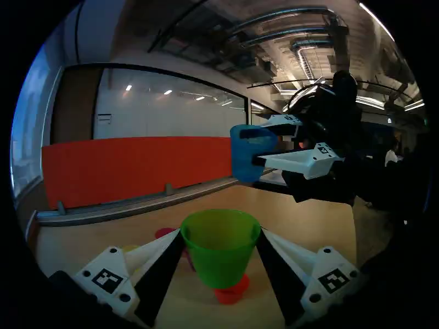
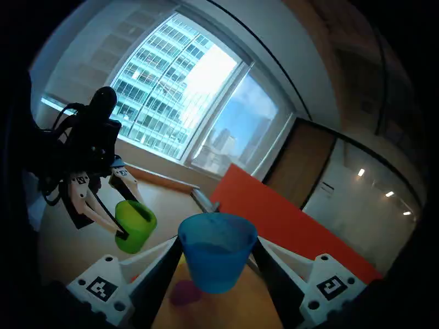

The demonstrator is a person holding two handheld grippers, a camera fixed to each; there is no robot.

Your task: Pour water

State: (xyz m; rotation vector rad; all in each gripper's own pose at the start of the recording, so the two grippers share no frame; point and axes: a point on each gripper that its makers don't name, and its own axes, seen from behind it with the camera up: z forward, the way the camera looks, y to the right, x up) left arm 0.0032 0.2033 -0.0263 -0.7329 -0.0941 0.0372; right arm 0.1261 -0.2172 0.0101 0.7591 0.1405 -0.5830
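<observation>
In the left gripper view a green cup (image 1: 221,249) stands upright between my left gripper's (image 1: 219,257) fingers, which are shut on it above the wooden table (image 1: 307,219). Up and to the right the right gripper (image 1: 262,143) holds a blue cup (image 1: 249,152) tipped on its side, its mouth facing left. In the right gripper view the blue cup (image 2: 217,251) sits clamped in my right gripper (image 2: 217,257). Farther off at left the left gripper (image 2: 124,214) carries the green cup (image 2: 135,225), tilted.
A red cup (image 1: 232,291) and other coloured cups (image 1: 164,233) lie on the table below the green cup. A pink cup (image 2: 184,292) rests on the table under the blue one. An orange partition (image 1: 137,164) and a metal rail (image 1: 137,205) border the table's far edge.
</observation>
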